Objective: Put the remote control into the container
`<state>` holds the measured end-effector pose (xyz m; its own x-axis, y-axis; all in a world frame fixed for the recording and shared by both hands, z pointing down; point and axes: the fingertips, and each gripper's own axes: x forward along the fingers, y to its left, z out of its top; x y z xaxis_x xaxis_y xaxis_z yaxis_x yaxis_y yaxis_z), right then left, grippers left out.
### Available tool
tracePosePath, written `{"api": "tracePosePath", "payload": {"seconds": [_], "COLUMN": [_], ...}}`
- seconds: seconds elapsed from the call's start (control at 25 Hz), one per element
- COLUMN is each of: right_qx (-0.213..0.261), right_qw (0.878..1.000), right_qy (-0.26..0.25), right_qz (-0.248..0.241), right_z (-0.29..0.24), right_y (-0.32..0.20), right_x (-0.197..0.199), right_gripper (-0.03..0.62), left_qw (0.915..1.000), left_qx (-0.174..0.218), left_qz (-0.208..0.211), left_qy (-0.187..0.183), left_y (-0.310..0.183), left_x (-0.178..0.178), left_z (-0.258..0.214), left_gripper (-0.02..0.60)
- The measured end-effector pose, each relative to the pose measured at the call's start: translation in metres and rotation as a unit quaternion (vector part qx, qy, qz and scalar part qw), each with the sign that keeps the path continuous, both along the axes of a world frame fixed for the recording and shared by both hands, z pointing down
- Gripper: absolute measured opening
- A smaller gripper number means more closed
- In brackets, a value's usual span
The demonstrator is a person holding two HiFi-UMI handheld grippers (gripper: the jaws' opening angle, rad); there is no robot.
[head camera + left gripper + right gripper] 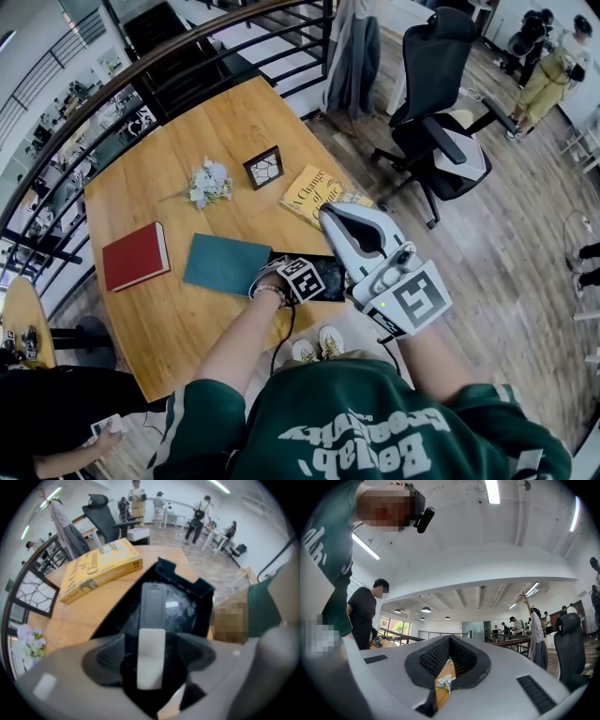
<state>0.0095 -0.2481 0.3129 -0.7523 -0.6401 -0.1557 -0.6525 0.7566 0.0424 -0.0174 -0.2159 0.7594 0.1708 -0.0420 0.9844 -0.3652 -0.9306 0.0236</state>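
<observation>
Two things could go wrong from here. Your left gripper (151,663) points down with its jaws wide apart. The remote control (152,613) lies between them, inside the black container (199,591), and no pad presses on it. If you lift crooked, a pad could catch the remote and pull it out. The container also sits close to the near right edge of the table (164,309), so a bump could push it off. Your right gripper (450,639) is held up level, with its jaws together and nothing in them. In the head view your left gripper covers most of the container, so the remote does not show there. You cannot tell if the remote lies flat on the bottom or leans on a wall. Its near end is cut off behind the gripper.
</observation>
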Motion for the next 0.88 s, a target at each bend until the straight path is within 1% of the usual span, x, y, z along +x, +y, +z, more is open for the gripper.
{"api": "tracePosePath", "payload": {"seconds": [0.04, 0.12, 0.44, 0.6, 0.8, 0.88], "right_qx": [0.0, 0.002, 0.001, 0.0, 0.002, 0.002], "right_qw": [1.0, 1.0, 1.0, 1.0, 1.0, 1.0], "right_qy": [0.0, 0.0, -0.003, -0.007, -0.011, -0.012], "right_qz": [0.0, -0.002, -0.002, -0.004, -0.009, -0.013], "right_z": [0.0, 0.0, -0.002, -0.002, -0.003, -0.003], "right_y": [0.0, -0.001, 0.0, -0.001, 0.001, 0.002], "right_x": [0.0, -0.001, 0.001, 0.002, -0.001, -0.005], "right_gripper": [0.017, 0.017, 0.017, 0.017, 0.017, 0.017], "left_qw": [1.0, 0.9999, 0.9998, 0.9999, 0.9998, 0.9996], "left_qx": [-0.008, -0.014, -0.007, -0.001, 0.009, 0.016], "left_qz": [-0.001, 0.008, 0.014, 0.008, 0.002, 0.001], "left_qy": [0.004, -0.001, 0.009, 0.008, 0.018, 0.024], "left_y": [0.002, 0.005, 0.006, 0.004, 0.002, 0.001], "left_x": [0.001, 0.001, 0.005, 0.003, 0.005, 0.005], "left_z": [0.0, 0.003, 0.001, -0.003, -0.013, -0.019], "left_gripper": [0.362, 0.37, 0.367, 0.367, 0.367, 0.351]}}
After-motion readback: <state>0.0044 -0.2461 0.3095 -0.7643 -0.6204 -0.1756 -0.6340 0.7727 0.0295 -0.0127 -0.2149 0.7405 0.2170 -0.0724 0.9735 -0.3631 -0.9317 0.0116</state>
